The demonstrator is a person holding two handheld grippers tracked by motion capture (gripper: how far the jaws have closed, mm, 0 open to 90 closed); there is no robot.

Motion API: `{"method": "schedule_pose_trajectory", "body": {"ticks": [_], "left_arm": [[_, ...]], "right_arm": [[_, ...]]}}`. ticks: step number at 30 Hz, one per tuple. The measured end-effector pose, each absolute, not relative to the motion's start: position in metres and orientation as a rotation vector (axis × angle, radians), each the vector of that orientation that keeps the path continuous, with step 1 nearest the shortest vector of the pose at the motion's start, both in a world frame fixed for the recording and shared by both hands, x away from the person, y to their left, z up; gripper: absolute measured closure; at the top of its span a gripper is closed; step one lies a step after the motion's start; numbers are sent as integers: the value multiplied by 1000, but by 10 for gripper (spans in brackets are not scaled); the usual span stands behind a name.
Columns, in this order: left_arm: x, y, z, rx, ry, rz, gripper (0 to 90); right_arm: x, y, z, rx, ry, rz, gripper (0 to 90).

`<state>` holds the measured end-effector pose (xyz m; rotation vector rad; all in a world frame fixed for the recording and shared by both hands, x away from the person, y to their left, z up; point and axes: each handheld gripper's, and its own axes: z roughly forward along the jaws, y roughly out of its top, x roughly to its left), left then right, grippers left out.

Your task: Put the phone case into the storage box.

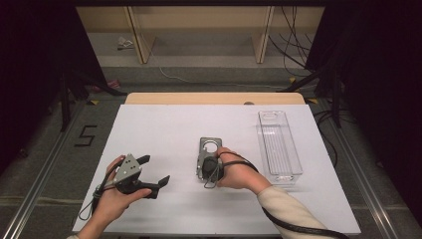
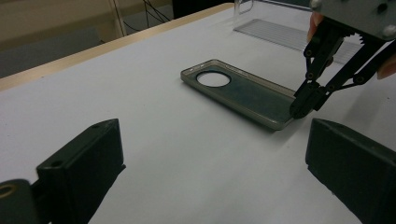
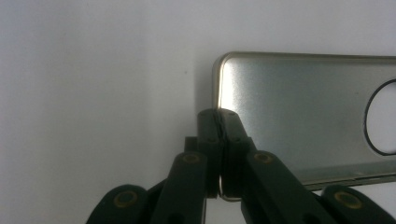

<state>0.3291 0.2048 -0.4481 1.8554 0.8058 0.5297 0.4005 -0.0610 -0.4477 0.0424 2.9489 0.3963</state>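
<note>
A translucent grey phone case (image 1: 209, 149) with a round camera hole lies flat on the white sheet in the middle of the table. My right gripper (image 3: 219, 116) is shut on the near short edge of the phone case (image 3: 303, 116), its jaws pinched over the rim. In the left gripper view the right gripper (image 2: 299, 106) pinches the end of the phone case (image 2: 243, 91) opposite the hole. My left gripper (image 1: 155, 172) stands open at the left front of the table, nothing between its jaws, pointing toward the case.
A clear plastic tray (image 1: 278, 147) lies at the right of the white sheet (image 1: 164, 129), long side running front to back. The tray (image 2: 285, 32) also sits behind the case in the left gripper view. Cables trail from both grippers off the front edge.
</note>
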Motion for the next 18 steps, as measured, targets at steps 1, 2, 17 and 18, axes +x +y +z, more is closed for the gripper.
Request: {"method": "schedule_pose_trajectory", "body": {"ticks": [1, 2, 17, 18], "left_arm": [[329, 205, -448, 1855, 806, 530, 38], [329, 205, -448, 1855, 807, 532, 38], [329, 205, -448, 1856, 806, 535, 39], [329, 205, -448, 1856, 806, 534, 39]], "right_arm": [[401, -62, -447, 40, 2942, 414, 895], [400, -63, -447, 43, 2936, 427, 896], [397, -79, -438, 85, 2874, 604, 898], [396, -80, -438, 87, 2870, 614, 898]]}}
